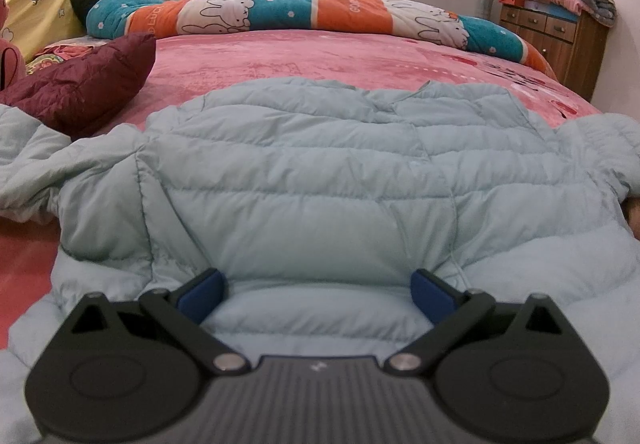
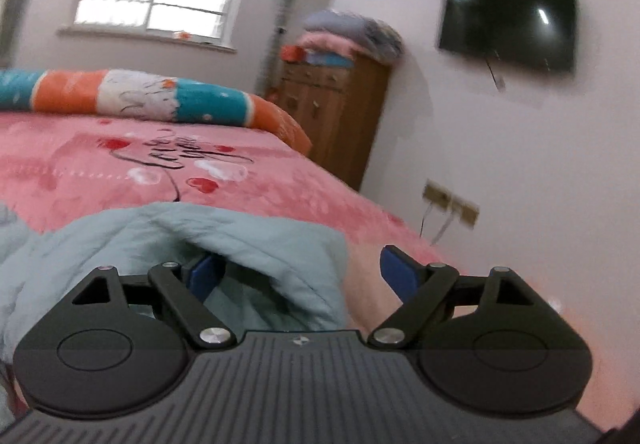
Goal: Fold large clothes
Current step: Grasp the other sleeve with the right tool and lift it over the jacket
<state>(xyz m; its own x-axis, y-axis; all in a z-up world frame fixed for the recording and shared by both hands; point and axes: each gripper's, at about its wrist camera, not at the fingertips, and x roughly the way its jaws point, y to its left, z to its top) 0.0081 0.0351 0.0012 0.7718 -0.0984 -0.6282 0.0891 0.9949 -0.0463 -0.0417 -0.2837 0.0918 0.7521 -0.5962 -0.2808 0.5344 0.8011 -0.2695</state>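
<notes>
A light blue quilted puffer jacket (image 1: pixel 312 164) lies spread flat on the pink bedsheet (image 1: pixel 320 52), its sleeves reaching out to both sides. My left gripper (image 1: pixel 318 292) is low over the jacket's near part, jaws wide apart, with a puffed band of fabric lying between the blue pads (image 1: pixel 204 294). In the right wrist view, my right gripper (image 2: pixel 300 274) stands open at the bed's right side. The end of one jacket sleeve (image 2: pixel 240 236) lies loose between its fingers, close to the left pad (image 2: pixel 204 276); the right pad is over bare sheet.
A dark red quilted garment (image 1: pixel 80 92) sits at the left by the jacket's sleeve. A rolled orange and teal quilt (image 1: pixel 280 12) runs along the bed's far side. A wooden cabinet (image 2: pixel 336 116) with folded blankets, a wall TV (image 2: pixel 508 24) and wall sockets (image 2: pixel 452 204) are to the right.
</notes>
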